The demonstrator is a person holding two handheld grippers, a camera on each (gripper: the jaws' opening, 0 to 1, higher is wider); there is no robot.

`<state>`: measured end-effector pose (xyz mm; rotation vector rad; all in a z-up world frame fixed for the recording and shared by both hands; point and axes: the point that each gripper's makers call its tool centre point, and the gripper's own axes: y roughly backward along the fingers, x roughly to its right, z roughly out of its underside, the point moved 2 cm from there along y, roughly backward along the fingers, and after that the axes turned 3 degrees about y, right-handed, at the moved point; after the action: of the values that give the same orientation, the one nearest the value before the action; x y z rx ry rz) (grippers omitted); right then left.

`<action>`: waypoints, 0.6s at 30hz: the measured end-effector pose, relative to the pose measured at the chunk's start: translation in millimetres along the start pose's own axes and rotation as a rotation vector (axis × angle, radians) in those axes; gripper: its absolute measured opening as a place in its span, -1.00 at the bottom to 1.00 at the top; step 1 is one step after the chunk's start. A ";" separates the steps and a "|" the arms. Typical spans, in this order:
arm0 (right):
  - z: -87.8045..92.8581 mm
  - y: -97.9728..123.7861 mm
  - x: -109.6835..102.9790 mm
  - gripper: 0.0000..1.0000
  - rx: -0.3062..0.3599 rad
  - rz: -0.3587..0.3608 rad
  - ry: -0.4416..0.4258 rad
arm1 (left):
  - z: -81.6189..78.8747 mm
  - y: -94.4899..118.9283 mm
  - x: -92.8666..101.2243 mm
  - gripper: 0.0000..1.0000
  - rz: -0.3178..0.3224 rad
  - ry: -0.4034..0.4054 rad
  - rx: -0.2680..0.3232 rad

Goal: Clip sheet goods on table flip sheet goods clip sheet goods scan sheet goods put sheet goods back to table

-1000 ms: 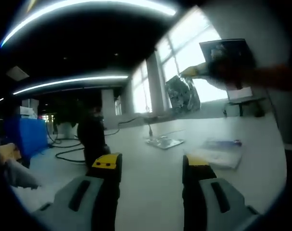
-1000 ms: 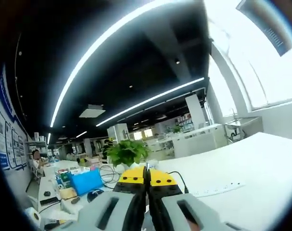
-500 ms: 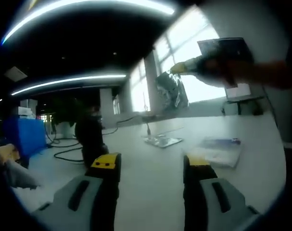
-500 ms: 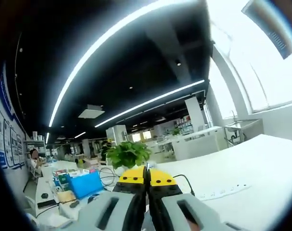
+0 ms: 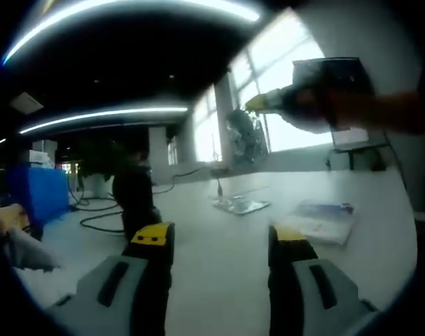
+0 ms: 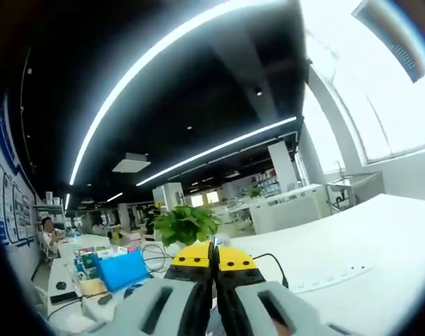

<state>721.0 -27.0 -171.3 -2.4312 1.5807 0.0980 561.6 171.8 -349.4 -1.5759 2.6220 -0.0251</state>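
Observation:
My left gripper (image 5: 219, 238) stands open above the white table (image 5: 212, 280), with nothing between its yellow-tipped jaws. Up at the right of the left gripper view, my right gripper (image 5: 258, 103) hangs in the air in front of the bright window. A crinkled silvery sheet pack (image 5: 246, 136) dangles from its tip. In the right gripper view the right gripper (image 6: 213, 255) has its jaws pressed together, and the sheet is hidden there. Two more flat packs lie on the table: a silvery one (image 5: 240, 204) and a white and blue one (image 5: 323, 222).
A dark upright object (image 5: 134, 199) and black cables (image 5: 100, 220) sit at the table's left, beside a blue box (image 5: 30, 196). The right gripper view looks across the office: a potted plant (image 6: 185, 225), a blue box (image 6: 121, 267) and a white power strip (image 6: 335, 278).
The right gripper has carried the hanging silvery sheet a little leftward in the left gripper view, and the sheet has turned narrower. The left gripper stays open and still.

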 end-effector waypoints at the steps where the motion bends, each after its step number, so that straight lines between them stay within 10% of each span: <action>1: 0.9 -1.1 -1.6 -1.00 0.002 -0.001 -0.003 | 0.2 -0.1 0.2 -0.08 0.001 0.001 -0.001; 18: 17.4 -21.0 -22.7 -1.00 0.072 0.014 0.055 | 0.1 1.0 -0.3 -0.08 -0.006 -0.001 -0.002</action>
<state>732.0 5.5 -180.5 -2.3877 1.5951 -0.0231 560.9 172.5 -349.5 -1.5831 2.6175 -0.0225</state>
